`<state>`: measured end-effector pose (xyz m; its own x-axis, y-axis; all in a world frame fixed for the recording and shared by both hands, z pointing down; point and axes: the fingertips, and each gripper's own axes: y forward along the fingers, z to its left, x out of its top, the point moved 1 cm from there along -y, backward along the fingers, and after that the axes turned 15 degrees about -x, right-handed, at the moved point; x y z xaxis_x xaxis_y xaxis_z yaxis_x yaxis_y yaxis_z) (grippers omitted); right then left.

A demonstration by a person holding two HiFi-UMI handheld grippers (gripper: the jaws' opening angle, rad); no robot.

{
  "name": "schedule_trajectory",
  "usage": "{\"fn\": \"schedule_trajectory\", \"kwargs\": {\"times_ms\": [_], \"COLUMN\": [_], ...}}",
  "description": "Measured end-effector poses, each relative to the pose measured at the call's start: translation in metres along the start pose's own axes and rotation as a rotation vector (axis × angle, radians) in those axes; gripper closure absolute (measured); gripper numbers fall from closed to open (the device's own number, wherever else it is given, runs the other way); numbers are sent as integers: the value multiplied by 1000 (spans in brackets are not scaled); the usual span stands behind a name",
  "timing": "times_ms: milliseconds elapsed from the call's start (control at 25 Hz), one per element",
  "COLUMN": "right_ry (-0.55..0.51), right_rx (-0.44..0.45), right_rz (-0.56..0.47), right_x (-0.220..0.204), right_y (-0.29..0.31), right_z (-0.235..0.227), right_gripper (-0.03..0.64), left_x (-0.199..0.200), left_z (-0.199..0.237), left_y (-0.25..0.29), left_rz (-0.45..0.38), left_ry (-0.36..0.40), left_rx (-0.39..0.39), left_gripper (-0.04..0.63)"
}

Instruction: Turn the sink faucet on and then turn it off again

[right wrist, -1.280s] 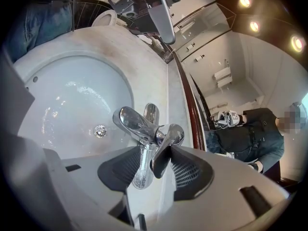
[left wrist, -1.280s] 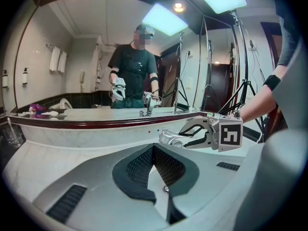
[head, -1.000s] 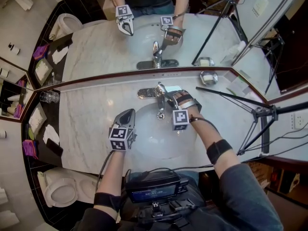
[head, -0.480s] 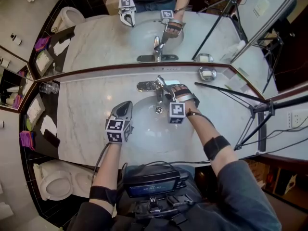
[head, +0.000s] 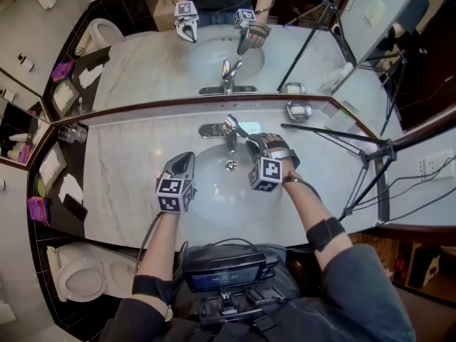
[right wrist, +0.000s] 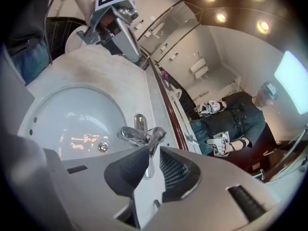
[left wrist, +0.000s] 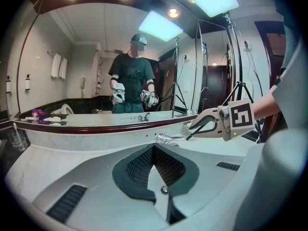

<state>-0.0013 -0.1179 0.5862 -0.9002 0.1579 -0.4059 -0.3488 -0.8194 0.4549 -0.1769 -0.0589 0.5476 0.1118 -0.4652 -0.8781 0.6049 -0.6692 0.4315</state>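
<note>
Since 1 second earlier the right gripper point(right wrist: 154, 149) had rolled, so its marker cube point(head: 266, 173) sat tilted in the head view, and its jaws had just been closing. The left gripper point(left wrist: 153, 147) had barely shifted.

The faucet point(head: 229, 135) stood at 12 o'clock of the sink point(head: 214, 209), set in the marble desk point(head: 128, 177). The right gripper reached it from 4 o'clock. The head view hid the contact under the gripper's body. The right gripper view showed it: the jaws stood narrow on the chrome lever point(right wrist: 157, 135), whose tip ran in between the 2 pads.

The left gripper hung over the sink's rim at 9 o'clock. Its own view showed the jaws pressed together with nothing between them. That view alone caught the right gripper from the side.

Only the head view took in the glass point(head: 68, 134) at 9 o'clock of the faucet, the soap dish point(head: 299, 110) at 2 o'clock and the tripod point(head: 374, 164) at 3 o'clock.
</note>
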Motion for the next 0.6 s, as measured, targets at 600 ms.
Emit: {"fn": "schedule_trajectory", "kwargs": {"times_ms": [600], "right_ry": [1027], "right_rx": [-8], "right_rz": [107], "right_x": [-25], "right_y": [-71], "right_z": [-28], "right_gripper": [600], "left_x": [3], "left_z": [-11], "left_y": [-28], "left_rz": [-53], "left_ry": [-6], "left_rx": [17], "left_gripper": [595]}}
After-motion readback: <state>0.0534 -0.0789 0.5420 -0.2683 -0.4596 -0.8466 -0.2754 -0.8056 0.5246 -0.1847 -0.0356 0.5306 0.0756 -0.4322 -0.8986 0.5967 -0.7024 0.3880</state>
